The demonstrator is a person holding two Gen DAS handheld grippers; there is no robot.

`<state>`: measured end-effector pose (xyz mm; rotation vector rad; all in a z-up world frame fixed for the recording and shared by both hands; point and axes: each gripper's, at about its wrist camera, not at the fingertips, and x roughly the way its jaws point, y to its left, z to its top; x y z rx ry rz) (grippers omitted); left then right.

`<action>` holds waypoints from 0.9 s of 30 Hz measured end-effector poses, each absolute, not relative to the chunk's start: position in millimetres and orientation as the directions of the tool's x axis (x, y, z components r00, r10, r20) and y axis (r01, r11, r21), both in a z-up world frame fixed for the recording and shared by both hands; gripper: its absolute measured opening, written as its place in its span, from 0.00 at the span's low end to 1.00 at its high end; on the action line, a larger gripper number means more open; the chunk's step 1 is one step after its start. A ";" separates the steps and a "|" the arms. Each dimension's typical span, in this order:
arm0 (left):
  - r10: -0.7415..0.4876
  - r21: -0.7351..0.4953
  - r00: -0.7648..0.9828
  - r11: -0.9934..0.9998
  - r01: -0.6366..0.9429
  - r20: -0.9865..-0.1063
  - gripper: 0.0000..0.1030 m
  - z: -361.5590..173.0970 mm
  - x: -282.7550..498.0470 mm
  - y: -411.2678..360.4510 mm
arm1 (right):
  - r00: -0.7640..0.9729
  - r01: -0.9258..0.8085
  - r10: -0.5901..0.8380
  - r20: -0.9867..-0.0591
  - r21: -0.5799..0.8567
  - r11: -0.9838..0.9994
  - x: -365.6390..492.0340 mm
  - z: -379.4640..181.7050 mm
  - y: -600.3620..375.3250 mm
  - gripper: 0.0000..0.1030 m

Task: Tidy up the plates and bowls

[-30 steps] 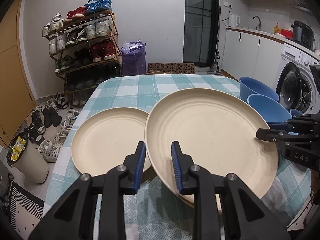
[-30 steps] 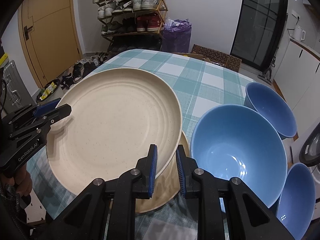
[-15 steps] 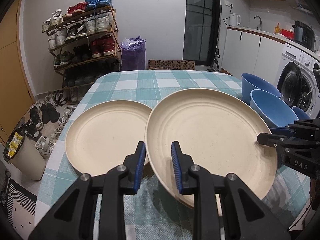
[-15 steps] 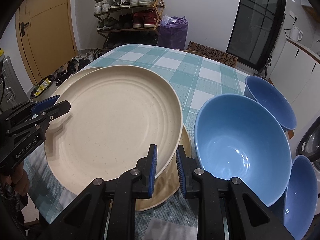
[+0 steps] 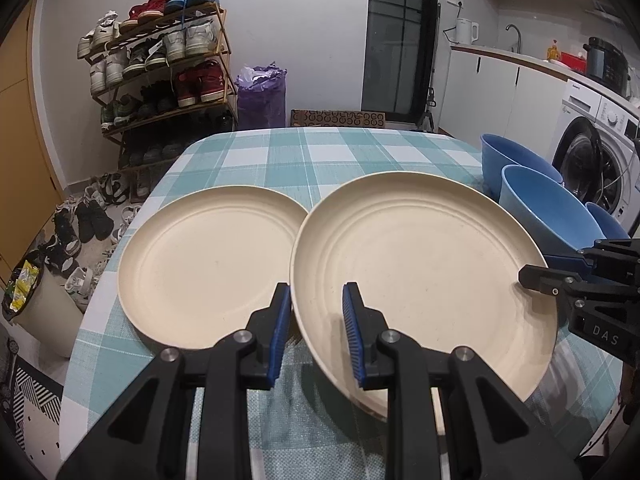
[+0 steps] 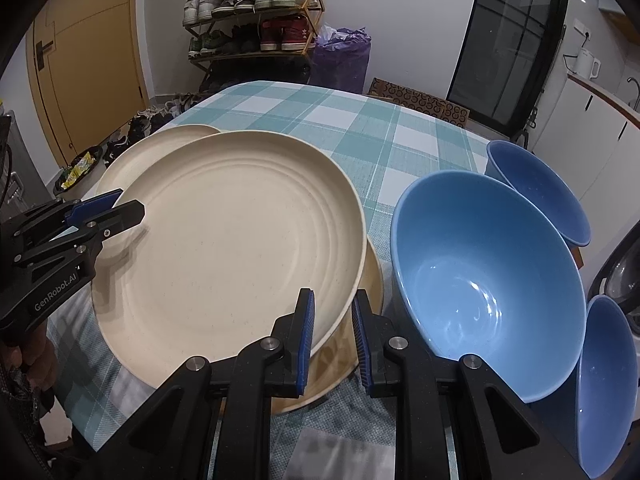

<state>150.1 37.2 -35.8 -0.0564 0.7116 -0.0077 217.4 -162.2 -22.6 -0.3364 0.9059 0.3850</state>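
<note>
The cream plate is pinched at opposite rims, lifted clear of the bench. Left gripper fingers nearly closed on its near-left rim; right gripper fingers likewise on its right rim. A second plate lies left of the left fingers; blue bowls right of the right fingers.

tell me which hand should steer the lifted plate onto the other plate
Left. Both grippers, left and right, clamp the lifted plate, but the left holds the rim beside the lone plate.
</note>
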 end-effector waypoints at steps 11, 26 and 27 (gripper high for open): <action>-0.030 -0.045 0.738 0.999 -0.001 -0.674 0.23 -47.5 154.5 30.1 | 0.584 -0.449 0.131 -0.801 -0.184 0.875 212.6 -30.1 -160.9 0.19; -0.027 -0.010 0.733 1.000 0.028 -0.680 0.23 -53.6 154.3 17.8 | 0.603 -0.427 0.080 -0.794 -0.236 0.873 205.9 -36.5 -168.4 0.19; -0.026 -0.007 0.733 1.000 0.029 -0.679 0.23 -54.0 154.3 17.0 | 0.601 -0.427 0.080 -0.795 -0.236 0.873 206.1 -37.2 -168.7 0.19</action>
